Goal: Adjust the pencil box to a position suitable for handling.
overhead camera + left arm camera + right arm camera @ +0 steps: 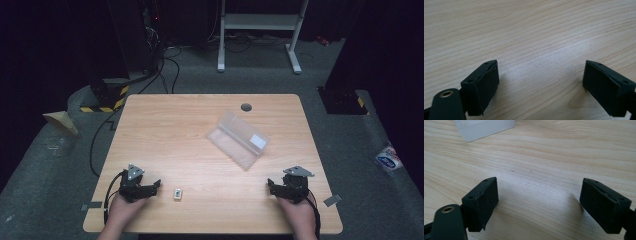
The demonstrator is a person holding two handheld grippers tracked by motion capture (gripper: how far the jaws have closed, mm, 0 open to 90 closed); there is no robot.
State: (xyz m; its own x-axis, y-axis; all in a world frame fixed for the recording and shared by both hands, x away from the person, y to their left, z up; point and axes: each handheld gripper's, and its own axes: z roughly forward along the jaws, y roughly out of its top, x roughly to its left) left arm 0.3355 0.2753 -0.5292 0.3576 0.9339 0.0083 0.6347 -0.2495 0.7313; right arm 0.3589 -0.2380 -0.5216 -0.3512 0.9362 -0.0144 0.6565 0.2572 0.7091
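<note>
Both tongs spread, empty: left gripper (150, 188) lower left, right gripper (276, 187) lower right. Small white block (178, 194) beside left; approach low, square up before pinching. Clear box (238, 139) sits centre.

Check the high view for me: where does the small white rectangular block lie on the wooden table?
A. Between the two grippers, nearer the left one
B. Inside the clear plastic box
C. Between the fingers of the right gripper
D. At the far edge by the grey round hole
A: the small white rectangular block lies on bare wood just beside the left gripper, far from the right gripper and apart from the clear plastic box.
</note>
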